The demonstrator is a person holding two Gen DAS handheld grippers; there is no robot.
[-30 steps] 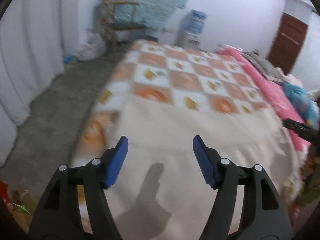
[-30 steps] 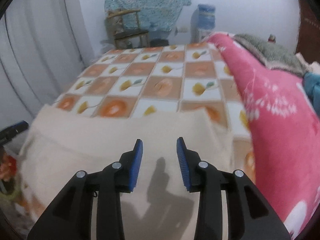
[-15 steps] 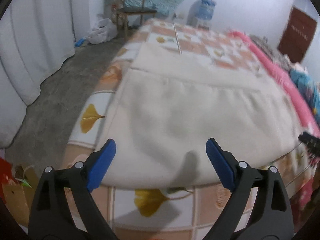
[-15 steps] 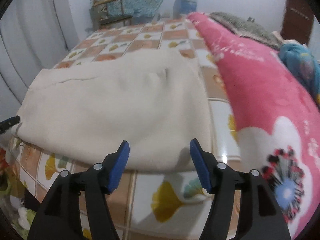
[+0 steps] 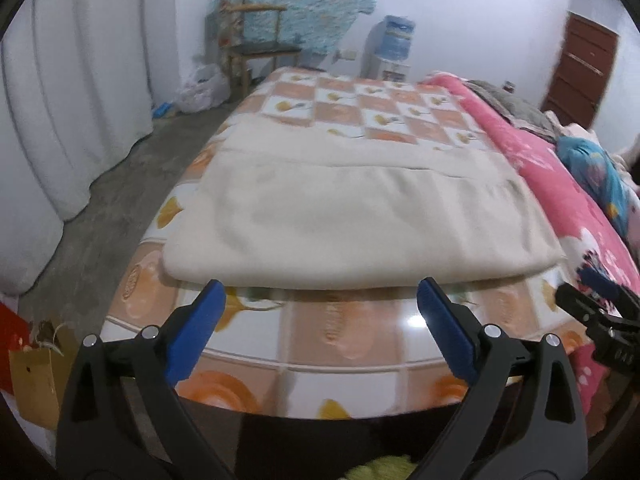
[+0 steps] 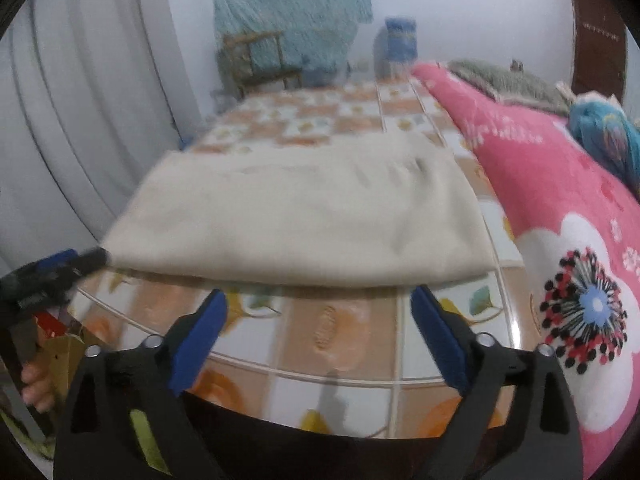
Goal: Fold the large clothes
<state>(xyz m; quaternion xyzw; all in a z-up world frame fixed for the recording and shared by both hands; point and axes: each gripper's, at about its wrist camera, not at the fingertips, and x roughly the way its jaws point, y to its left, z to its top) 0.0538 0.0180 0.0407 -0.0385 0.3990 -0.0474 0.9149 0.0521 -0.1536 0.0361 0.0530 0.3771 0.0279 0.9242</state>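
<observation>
Across the centre of both frames, the folded cream fleece garment (image 5: 352, 220) (image 6: 304, 216) lay flat on the orange-and-white checked bed cover (image 5: 360, 340) (image 6: 352, 340), its near fold running along the lower middle. How many layers it held could not be made out; only one seam crossed its upper part in the left wrist view. At lower centre, the left gripper (image 5: 320, 332) was spread wide, blue pads clear of the cloth and gripping nothing. The right gripper (image 6: 318, 336) was likewise spread wide and apart from the garment. Each gripper appeared only in part at the edge of the other view, (image 6: 44, 276) at the left and (image 5: 600, 312) at the right, both blurred. The pink floral blanket (image 5: 560, 200) (image 6: 560, 220) was cut off at the right edge. The right wrist view was motion-blurred, so the wooden chair (image 6: 260, 64) at upper centre was indistinct.
</observation>
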